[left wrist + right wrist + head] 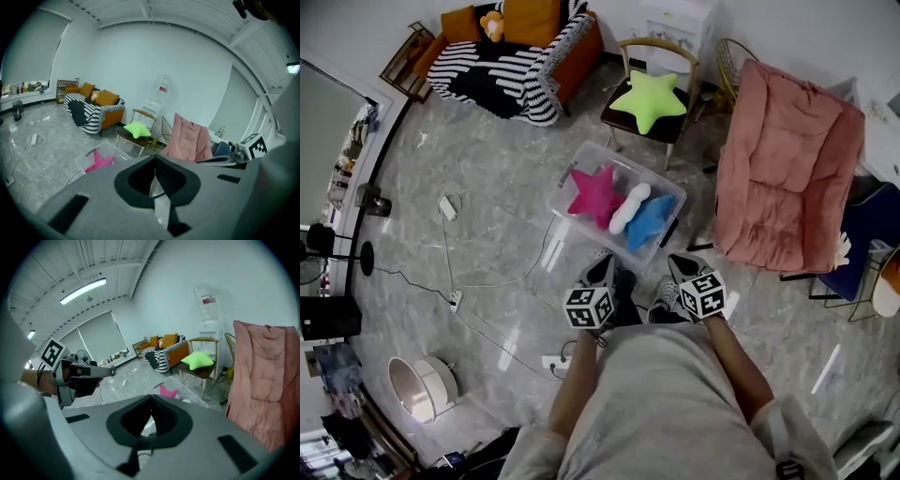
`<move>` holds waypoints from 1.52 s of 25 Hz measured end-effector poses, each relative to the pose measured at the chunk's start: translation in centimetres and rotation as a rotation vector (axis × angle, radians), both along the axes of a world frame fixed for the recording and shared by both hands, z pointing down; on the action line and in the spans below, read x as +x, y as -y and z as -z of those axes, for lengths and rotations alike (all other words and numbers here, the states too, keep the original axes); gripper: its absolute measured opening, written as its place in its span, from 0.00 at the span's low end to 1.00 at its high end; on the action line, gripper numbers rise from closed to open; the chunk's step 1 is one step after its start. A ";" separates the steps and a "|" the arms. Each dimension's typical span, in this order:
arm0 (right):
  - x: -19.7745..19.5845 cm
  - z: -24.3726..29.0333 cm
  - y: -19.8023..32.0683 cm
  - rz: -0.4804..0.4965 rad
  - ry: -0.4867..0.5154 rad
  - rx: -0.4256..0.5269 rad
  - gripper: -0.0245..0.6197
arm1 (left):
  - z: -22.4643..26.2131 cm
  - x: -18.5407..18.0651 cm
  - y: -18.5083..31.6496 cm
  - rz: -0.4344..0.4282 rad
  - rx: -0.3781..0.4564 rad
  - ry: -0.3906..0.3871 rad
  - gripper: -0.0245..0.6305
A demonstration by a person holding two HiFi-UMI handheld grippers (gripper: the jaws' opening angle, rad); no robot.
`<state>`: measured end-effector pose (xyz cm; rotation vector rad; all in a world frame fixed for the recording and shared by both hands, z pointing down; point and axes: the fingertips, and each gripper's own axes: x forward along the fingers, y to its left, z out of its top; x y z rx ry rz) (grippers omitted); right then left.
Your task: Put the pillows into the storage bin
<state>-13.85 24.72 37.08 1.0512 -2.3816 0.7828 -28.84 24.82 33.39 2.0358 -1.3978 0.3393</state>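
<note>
Left gripper (154, 161) view shows pink pillow (101, 161); head view adds blue pillow (652, 220).

shirt (661, 412) grey | L gripper (602, 272) / R gripper (680, 267): grey, blk pads (173, 176) | cubes (589, 307) b/w markers

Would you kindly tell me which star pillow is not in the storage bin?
The green star pillow, lying on the chair; the pink star and the blue star lie inside the clear bin.
</note>
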 end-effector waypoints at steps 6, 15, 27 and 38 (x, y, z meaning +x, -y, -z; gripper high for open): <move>-0.5 0.3 0.3 -0.016 -0.002 -0.004 0.03 | 0.4 -0.4 0.4 -0.017 -0.002 0.007 0.05; -0.3 0.1 0.2 -0.035 0.001 -0.011 0.03 | -0.4 0.7 -0.6 -0.071 -0.024 0.008 0.05; 0.2 -0.6 -1.0 -0.018 -0.013 -0.025 0.03 | -0.9 2.0 -2.1 -0.097 -0.047 -0.007 0.05; 1.0 -0.6 -0.7 0.006 -0.004 -0.022 0.03 | -0.8 3.1 -1.9 -0.093 -0.041 0.005 0.05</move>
